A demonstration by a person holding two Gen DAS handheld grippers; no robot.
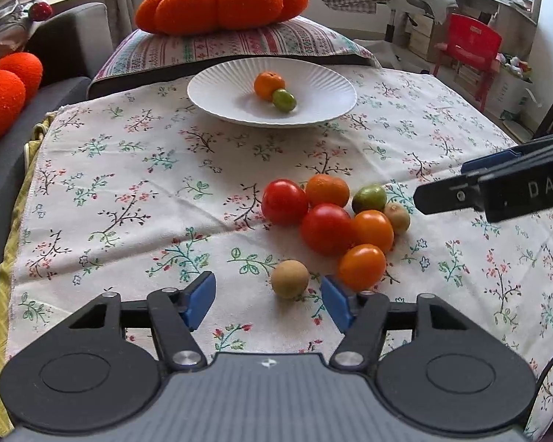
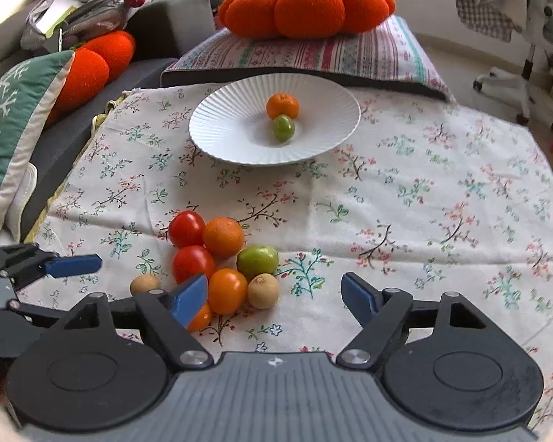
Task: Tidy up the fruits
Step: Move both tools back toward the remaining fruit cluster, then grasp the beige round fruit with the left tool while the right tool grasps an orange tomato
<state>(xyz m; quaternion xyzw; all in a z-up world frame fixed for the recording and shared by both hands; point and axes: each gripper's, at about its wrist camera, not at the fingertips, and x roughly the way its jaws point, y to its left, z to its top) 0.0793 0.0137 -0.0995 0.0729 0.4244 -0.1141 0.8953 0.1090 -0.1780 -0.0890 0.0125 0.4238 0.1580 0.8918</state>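
A plate (image 1: 232,110) stood on the tablecloth (image 1: 136,184) at the far side, with a mandarin (image 1: 269,85) and a small round fruit (image 1: 284,100) touching in it. Behind it lay a pillow (image 1: 217,48) with a cushion (image 1: 221,3) on top. Nearer me a cluster of fruit (image 1: 328,221) sat on the cloth, one loose fruit (image 1: 289,279) just before it, between my left fingers (image 1: 202,300). My right gripper (image 2: 274,296) hung right of the cluster.

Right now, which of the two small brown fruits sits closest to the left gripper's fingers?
The brown fruit lying alone, apart from the pile, just ahead between the open left gripper's fingers. The other brown one touches the pile's far side.
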